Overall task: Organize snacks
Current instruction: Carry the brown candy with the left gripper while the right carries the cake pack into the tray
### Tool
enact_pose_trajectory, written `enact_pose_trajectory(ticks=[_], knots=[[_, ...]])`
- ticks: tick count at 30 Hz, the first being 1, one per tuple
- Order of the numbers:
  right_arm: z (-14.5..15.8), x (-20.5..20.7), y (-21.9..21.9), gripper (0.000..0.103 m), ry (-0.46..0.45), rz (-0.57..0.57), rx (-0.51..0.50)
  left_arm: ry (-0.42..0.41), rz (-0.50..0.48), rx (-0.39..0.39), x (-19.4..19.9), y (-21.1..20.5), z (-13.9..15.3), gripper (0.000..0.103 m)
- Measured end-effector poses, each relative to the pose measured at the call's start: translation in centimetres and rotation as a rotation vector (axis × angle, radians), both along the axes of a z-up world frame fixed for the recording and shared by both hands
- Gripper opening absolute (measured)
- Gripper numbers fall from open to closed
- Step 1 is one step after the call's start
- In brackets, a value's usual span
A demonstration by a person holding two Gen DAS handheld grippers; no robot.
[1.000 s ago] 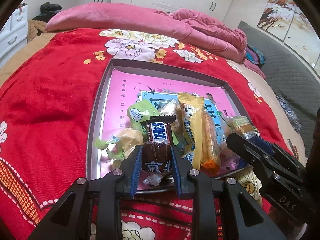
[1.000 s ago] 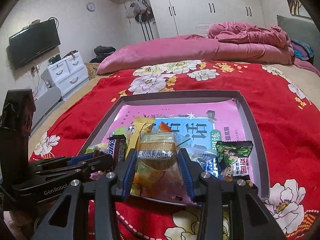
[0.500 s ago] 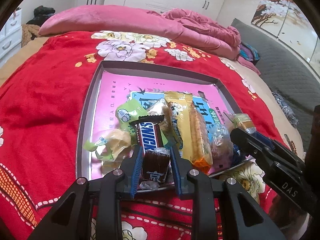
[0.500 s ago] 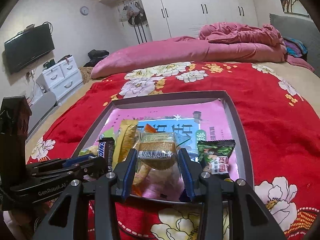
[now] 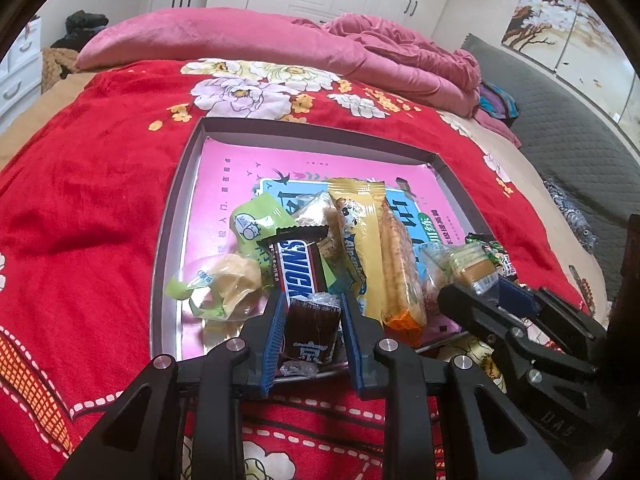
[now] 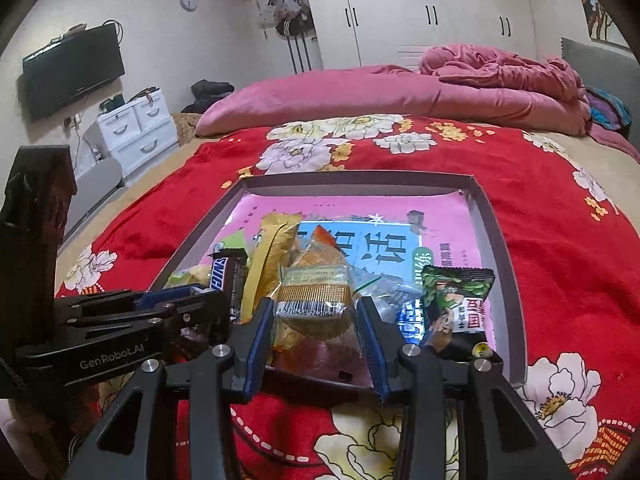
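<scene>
A grey-rimmed tray (image 5: 176, 216) with a pink bottom lies on the red bedspread and holds several snacks. My left gripper (image 5: 312, 320) is shut on a small brown wrapped candy (image 5: 312, 330) over the tray's near edge, just behind a Snickers bar (image 5: 298, 268). My right gripper (image 6: 316, 314) is shut on a clear-wrapped pastry with a barcode label (image 6: 316, 300) above the tray's near edge (image 6: 500, 248). A long yellow packet (image 5: 360, 240) and a green-black packet (image 6: 460, 300) lie in the tray. The right gripper also shows in the left wrist view (image 5: 480, 296).
The red floral bedspread (image 5: 88, 208) surrounds the tray. A pink pillow and rumpled pink quilt (image 6: 400, 96) lie at the bed's far end. White drawers (image 6: 136, 128) and a wall TV (image 6: 72, 72) stand to the left. The far half of the tray is bare.
Both grippers have lifted and drawn back slightly toward the tray's near edge, each still holding its snack. The green-black packet now lies beside the right gripper's right finger.
</scene>
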State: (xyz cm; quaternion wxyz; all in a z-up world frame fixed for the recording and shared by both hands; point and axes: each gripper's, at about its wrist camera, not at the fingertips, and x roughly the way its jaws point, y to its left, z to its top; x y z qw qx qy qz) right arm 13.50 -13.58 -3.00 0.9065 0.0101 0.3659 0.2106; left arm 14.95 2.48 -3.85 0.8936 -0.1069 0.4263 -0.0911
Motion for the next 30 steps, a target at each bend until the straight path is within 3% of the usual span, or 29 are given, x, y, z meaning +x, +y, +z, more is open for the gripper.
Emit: enact_pose_trajectory(ticks=[15, 30], knots=[[-0.98, 0.16, 0.58, 0.043, 0.047, 0.032, 0.04, 0.004, -0.004, -0.001, -0.09, -0.1, -0.18, 0.029], [-1.0, -0.29, 0.87, 0.044, 0.02, 0.027, -0.051, 0.003, -0.028, 0.007, -0.36, -0.8, 0.01, 0.029]])
